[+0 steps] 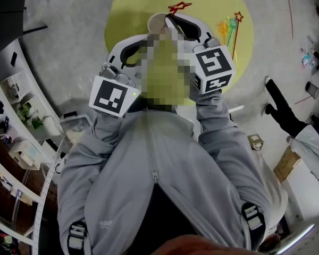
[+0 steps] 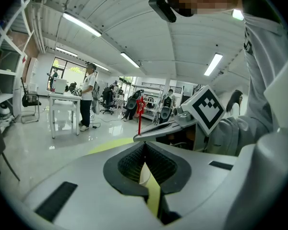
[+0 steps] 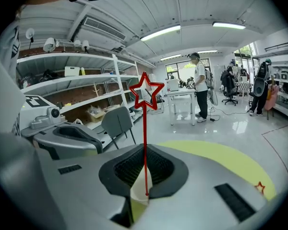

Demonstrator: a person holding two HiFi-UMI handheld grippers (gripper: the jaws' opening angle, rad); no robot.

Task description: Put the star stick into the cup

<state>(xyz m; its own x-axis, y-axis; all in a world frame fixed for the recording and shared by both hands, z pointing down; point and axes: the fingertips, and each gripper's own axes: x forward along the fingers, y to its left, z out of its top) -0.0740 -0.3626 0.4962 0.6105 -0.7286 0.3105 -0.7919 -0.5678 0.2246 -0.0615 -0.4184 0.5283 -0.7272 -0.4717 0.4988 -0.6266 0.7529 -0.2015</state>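
Note:
A red star stick (image 3: pixel 145 128) stands upright between the jaws of my right gripper (image 3: pixel 145 176), which is shut on it. The star (image 1: pixel 179 7) shows above the pale paper cup (image 1: pixel 157 21) on the round yellow table (image 1: pixel 244 15). The stick's lower end sits over the cup (image 3: pixel 138 188), seen through the jaws. My left gripper (image 1: pixel 148 37) is beside the cup, and its jaws (image 2: pixel 145 169) are shut on the cup's wall (image 2: pixel 145 175). From the left gripper view the red star (image 2: pixel 140 105) rises above the right gripper (image 2: pixel 158 134).
Several other star sticks (image 1: pixel 231 28) lie on the table's right part, one small star (image 3: pixel 260 187) near its edge. Shelving (image 1: pixel 21 142) stands at the left. A white table (image 2: pixel 62 107), chairs and several people fill the room behind.

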